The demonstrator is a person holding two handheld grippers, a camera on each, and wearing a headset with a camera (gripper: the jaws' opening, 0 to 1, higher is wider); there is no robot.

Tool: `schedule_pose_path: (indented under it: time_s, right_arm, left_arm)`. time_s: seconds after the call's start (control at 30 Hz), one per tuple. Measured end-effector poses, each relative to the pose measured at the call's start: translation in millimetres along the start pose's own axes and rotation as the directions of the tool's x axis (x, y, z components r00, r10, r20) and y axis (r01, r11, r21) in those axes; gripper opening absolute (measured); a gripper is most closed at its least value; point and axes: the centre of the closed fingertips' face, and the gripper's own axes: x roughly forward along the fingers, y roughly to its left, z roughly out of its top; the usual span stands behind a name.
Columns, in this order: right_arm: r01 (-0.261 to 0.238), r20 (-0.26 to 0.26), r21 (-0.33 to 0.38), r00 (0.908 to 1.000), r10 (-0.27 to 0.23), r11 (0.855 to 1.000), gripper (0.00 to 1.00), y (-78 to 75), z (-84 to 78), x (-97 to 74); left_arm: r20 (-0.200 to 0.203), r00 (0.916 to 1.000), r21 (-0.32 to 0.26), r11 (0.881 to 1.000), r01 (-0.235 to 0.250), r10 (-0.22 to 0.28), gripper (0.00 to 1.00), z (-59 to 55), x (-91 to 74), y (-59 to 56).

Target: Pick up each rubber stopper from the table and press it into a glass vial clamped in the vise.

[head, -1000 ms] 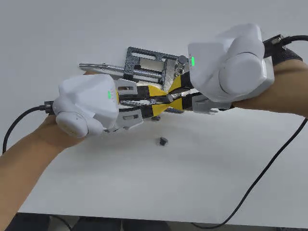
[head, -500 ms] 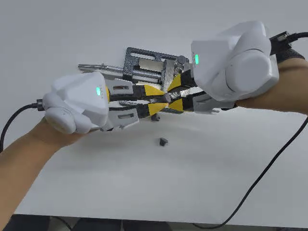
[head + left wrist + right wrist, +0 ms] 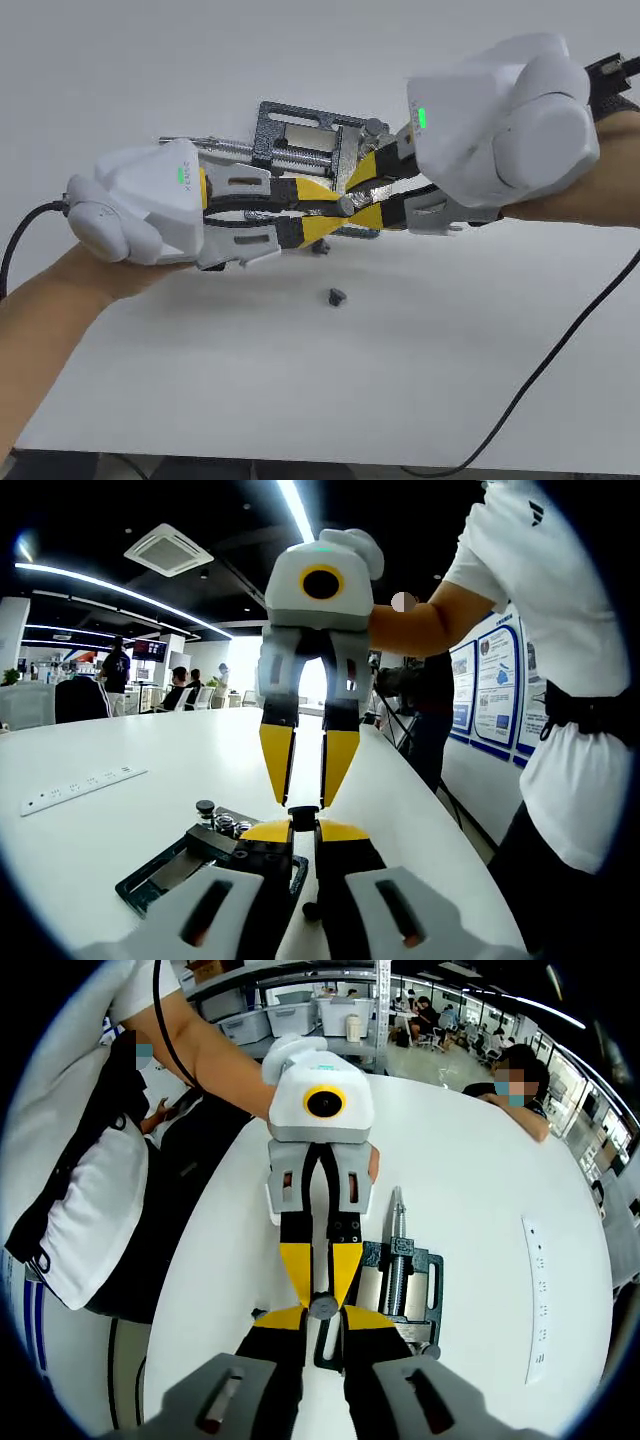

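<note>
A grey stopper (image 3: 345, 207) is pinched by the vise (image 3: 300, 125), where the narrow left tongs (image 3: 337, 208) and narrow right tongs (image 3: 353, 204) meet. Which pair grips it cannot be told. A second stopper (image 3: 336, 296) is seen on the desk (image 3: 300, 390).

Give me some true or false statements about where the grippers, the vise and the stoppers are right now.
1. The left gripper and the right gripper meet tip to tip. True.
2. A grey stopper sits where their tips meet. True.
3. The table is dark wood. False: it is white.
4. No stopper lies on the table. False: a loose stopper lies there, on the person's side of the grippers.
5. The vise lies just beyond the tips. True.
</note>
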Motion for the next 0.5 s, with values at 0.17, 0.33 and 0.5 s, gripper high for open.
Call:
schedule_pose_path:
  time_s: [0.17, 0.33, 0.5]
  right_arm:
    - [-0.009, 0.007, -0.016, 0.9999, 0.009, 1.0, 0.14, 2.6, 2.0, -2.2]
    - [-0.018, 0.017, -0.028, 0.9997, 0.019, 0.999, 0.13, 4.2, 2.9, -3.2]
    - [-0.024, 0.032, -0.042, 0.9992, 0.025, 0.999, 0.12, 6.3, 5.3, -5.8]
  left_arm:
    - [0.028, 0.9992, -0.021, 0.999, 0.028, -0.028, 0.03, 4.6, 0.4, -2.1]
    - [0.043, 0.9979, -0.019, 0.999, 0.049, -0.048, 0.03, 8.6, 1.2, -5.3]
    - [0.05, 0.9968, -0.015, 0.998, 0.063, -0.062, 0.03, 10.5, 1.8, -7.5]
